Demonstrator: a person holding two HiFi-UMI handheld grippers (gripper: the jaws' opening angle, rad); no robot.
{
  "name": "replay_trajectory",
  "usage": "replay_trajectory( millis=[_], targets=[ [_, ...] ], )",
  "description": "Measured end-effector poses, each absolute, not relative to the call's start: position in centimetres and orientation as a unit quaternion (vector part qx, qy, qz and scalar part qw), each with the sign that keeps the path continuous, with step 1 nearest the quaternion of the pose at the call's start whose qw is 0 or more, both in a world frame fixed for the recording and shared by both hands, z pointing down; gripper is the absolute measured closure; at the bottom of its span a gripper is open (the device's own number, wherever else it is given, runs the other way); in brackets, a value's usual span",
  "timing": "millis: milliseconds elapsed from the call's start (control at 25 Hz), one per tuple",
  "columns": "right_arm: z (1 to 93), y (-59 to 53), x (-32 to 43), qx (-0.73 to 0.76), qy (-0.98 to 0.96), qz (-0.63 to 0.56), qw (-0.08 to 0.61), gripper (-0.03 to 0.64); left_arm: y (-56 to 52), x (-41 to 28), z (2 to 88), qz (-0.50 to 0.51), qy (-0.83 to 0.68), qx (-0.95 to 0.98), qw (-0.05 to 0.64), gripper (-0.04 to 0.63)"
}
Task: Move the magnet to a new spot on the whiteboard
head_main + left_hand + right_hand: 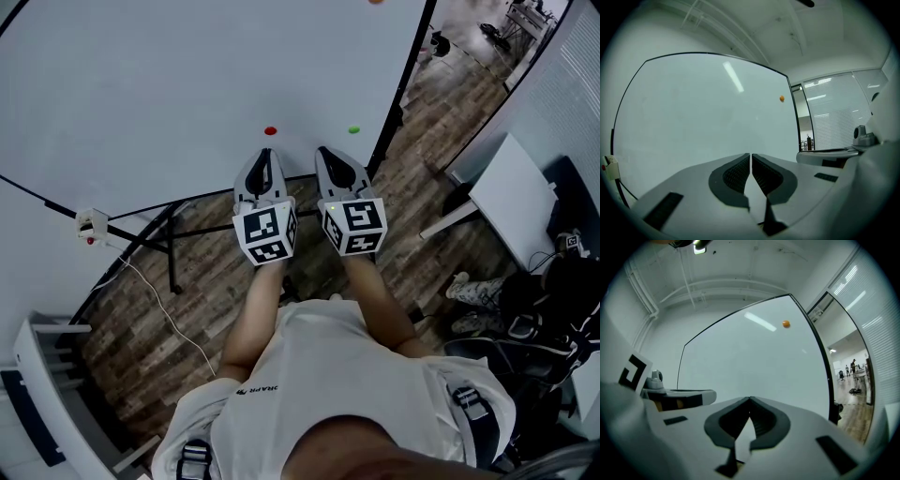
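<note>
The whiteboard (187,84) fills the upper left of the head view. On its lower part sit a red magnet (271,131) and a green magnet (353,130). An orange magnet (375,2) is high on the board and also shows in the left gripper view (782,98) and the right gripper view (786,324). My left gripper (266,153) points at the board just below the red magnet, apart from it, jaws shut and empty (751,154). Beside it my right gripper (325,150) is also shut on nothing (750,398).
The board's black stand legs (173,234) rest on the wooden floor. A small white holder (91,225) with a cable hangs at the board's left edge. A white table (516,202) and dark bags (553,309) are at the right. People stand far off (851,367).
</note>
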State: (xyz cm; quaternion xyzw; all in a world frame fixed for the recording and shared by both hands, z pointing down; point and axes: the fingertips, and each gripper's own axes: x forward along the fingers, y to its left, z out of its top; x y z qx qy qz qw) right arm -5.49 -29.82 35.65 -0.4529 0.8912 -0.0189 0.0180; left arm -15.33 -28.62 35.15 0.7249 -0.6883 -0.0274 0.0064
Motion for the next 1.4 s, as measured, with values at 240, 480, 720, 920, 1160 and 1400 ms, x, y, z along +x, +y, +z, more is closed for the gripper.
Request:
replay_trajectory(
  millis=[240, 480, 720, 920, 1160, 1400],
  targets=[
    [35.8, -30.0, -5.7, -0.446, 0.895, -0.016, 0.017, 0.604, -29.5, -15.2, 36.0, -0.021, -0.69, 0.724, 0.009, 0.591],
    [35.9, -30.5, -5.9, -0.444, 0.896, -0.015, 0.015, 0.604, -30.4, -15.5, 37.0, -0.013, -0.69, 0.724, 0.014, 0.566],
    [35.9, -31.0, -5.9, -0.443, 0.896, -0.013, 0.017, 0.604, -31.3, -15.6, 38.0, -0.004, -0.692, 0.721, 0.018, 0.543],
    [36.0, -31.1, -5.9, -0.443, 0.896, -0.012, 0.018, 0.604, -31.8, -15.6, 38.7, 0.002, -0.694, 0.72, 0.017, 0.537],
    [36.1, -31.2, -6.0, -0.443, 0.896, -0.01, 0.016, 0.604, -32.2, -15.8, 39.2, 0.005, -0.695, 0.719, 0.021, 0.528],
    [36.0, -31.4, -6.0, -0.443, 0.896, -0.006, 0.014, 0.604, -33.0, -15.9, 39.3, 0.007, -0.7, 0.714, 0.016, 0.517]
  ],
)
